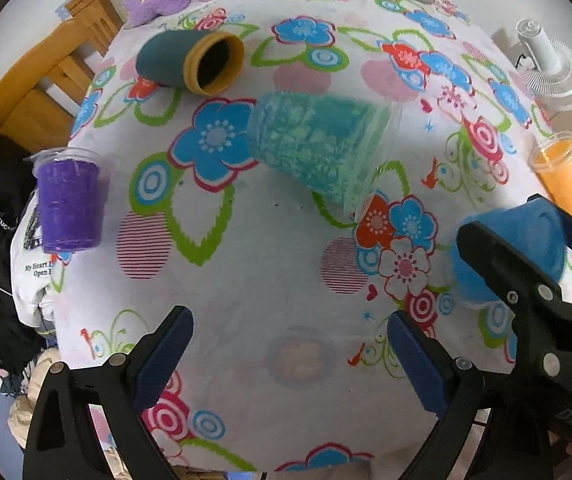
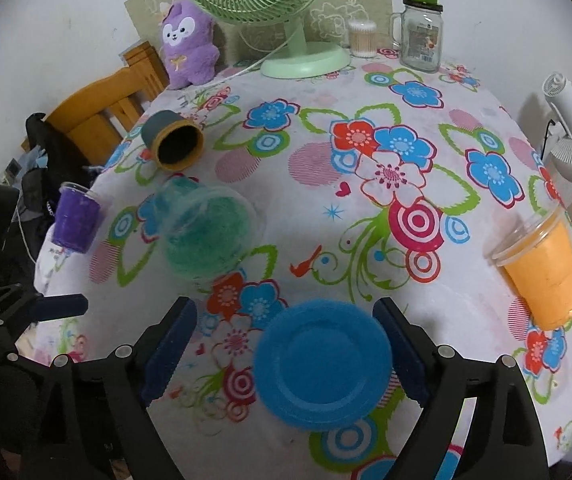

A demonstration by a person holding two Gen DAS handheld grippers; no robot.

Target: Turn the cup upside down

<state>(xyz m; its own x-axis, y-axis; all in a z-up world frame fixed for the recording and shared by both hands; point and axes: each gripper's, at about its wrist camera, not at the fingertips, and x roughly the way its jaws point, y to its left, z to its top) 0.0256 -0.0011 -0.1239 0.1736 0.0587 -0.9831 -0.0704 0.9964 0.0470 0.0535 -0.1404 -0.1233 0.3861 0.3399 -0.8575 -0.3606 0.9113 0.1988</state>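
At the table's left edge in the left wrist view, we read "My Heart" and, beneath it, "Open" on a white garment [image 1: 32, 276]; both lines are cut off by the floral tablecloth [image 1: 270, 280]. Partial white letters on the dark clothing [image 1: 6, 224] above it stay illegible to us. The printed label on the glass mug jar [image 2: 422, 40], far right, is too small to read.

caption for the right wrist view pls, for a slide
Right tool open around a blue cup seen base-on; green cup on its side, orange cup upright at right.
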